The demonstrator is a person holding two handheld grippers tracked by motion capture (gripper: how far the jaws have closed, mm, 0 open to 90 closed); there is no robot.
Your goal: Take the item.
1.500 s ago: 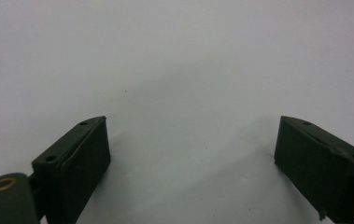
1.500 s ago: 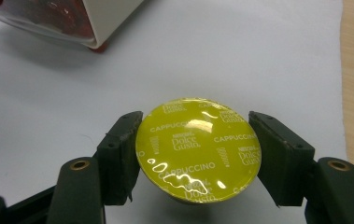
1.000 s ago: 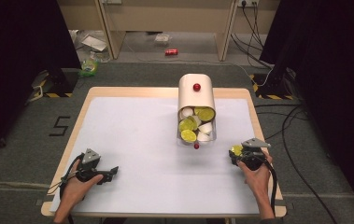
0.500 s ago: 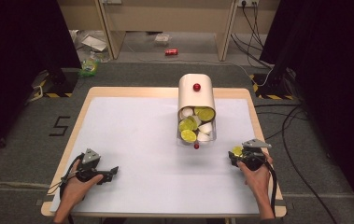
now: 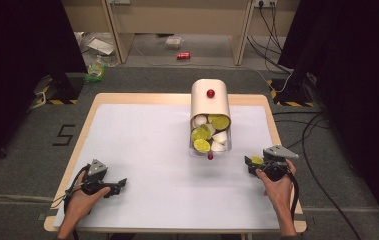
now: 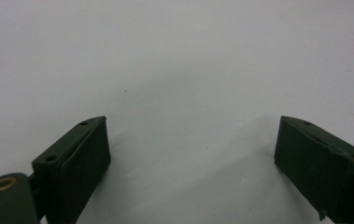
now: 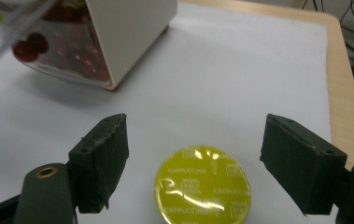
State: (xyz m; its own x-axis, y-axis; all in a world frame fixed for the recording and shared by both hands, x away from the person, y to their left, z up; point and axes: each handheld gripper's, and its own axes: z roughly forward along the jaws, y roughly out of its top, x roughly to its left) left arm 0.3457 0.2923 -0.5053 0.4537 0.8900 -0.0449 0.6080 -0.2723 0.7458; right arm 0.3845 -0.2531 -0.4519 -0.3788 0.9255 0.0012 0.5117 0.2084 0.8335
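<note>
Count: two claws, one dispenser, one capsule outside it. Inside the dispenser's clear drawer the high view shows three yellow-green capsule lids and about four white ones; the rest of the stack is hidden. Two red knobs are visible on the dispenser, one on its top and one at the drawer front.

The right claw (image 5: 251, 162) rests on the bench (image 5: 142, 145) near the right edge. Its jaws have just been opening and now stand apart. The yellow-green capsule (image 7: 203, 185) sits on the bench between them, touching neither pad in the right gripper view, with white surface visible on both sides of it.

The left claw (image 5: 119, 183) lies near the front left corner of the bench, jaws spread wide, with bare white surface between them.

The dispenser (image 5: 209, 102) stands at the back of the bench, right of centre, with its drawer pulled out toward the person. The capsule lies to the right of the drawer front, near it but apart. The bench's right edge, a wooden border, runs just beyond the right claw. A wide open area of the white surface extends left of the dispenser and between the two claws.

Capsule appearance: round, with a glossy yellow-green foil lid printed repeatedly with the word CAPPUCCINO in pale lettering; the lid faces up. Its lower rim is cut off in the right gripper view.
</note>
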